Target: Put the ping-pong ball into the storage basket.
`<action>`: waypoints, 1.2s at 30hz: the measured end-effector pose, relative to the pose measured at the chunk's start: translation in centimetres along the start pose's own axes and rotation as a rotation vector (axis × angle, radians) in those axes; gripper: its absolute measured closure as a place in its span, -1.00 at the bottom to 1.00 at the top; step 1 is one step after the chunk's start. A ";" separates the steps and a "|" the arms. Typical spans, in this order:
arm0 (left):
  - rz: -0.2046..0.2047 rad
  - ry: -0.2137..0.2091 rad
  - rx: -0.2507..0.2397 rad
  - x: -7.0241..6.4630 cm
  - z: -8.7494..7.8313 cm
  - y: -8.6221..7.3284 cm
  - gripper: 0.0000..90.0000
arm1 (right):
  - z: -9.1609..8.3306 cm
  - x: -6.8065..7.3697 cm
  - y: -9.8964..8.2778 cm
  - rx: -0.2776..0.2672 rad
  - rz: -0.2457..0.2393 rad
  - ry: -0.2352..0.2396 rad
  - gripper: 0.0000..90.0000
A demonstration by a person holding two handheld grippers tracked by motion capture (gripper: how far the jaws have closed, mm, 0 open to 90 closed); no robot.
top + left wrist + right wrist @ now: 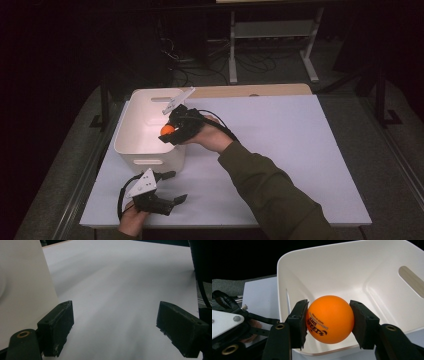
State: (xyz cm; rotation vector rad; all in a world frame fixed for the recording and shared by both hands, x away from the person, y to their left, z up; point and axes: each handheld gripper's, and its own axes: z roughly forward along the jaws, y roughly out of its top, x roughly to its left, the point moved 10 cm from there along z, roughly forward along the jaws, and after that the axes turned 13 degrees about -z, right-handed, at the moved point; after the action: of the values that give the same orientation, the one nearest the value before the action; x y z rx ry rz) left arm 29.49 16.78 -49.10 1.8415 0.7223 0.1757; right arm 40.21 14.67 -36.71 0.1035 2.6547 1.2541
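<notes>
White sheeting covered the table (pixel 280 150), dark floor around it. Left of centre in the high view stood one white bin (pixel 131 131), and over its right rim the right gripper (pixel 167 131) clamped the single orange ball (pixel 329 318) between both pads, above the bin's empty inside. Carrying looked finished; only the release seemed left. At lower left, the left gripper (pixel 172 187) idled, jaws spread wide on nothing, beside the bin's wall.

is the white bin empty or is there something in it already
Empty, as far as the pictures show. The right gripper view shows the white bin's bare inside; the orange ball is clamped in the right tongs above the rim, not dropped in yet.
</notes>
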 end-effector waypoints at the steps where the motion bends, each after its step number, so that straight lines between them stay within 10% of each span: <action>1: 0.000 0.000 0.000 0.0 0.0 0.0 -0.68 | 0.1 0.0 -0.1 0.002 0.005 0.002 0.10; 18: -0.004 0.003 0.003 0.1 0.0 0.0 -0.69 | -1.5 -0.1 -0.6 -0.022 0.012 -0.015 -0.15; 36: -0.001 0.003 0.006 0.0 0.0 0.0 -0.69 | -4.4 -1.1 -5.0 -0.022 0.079 -0.069 -0.25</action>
State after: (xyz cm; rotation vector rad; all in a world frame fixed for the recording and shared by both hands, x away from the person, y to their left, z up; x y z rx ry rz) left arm 29.52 16.80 -49.16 1.8471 0.7268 0.1755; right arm 40.41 7.98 -37.67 0.2456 2.6008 1.2789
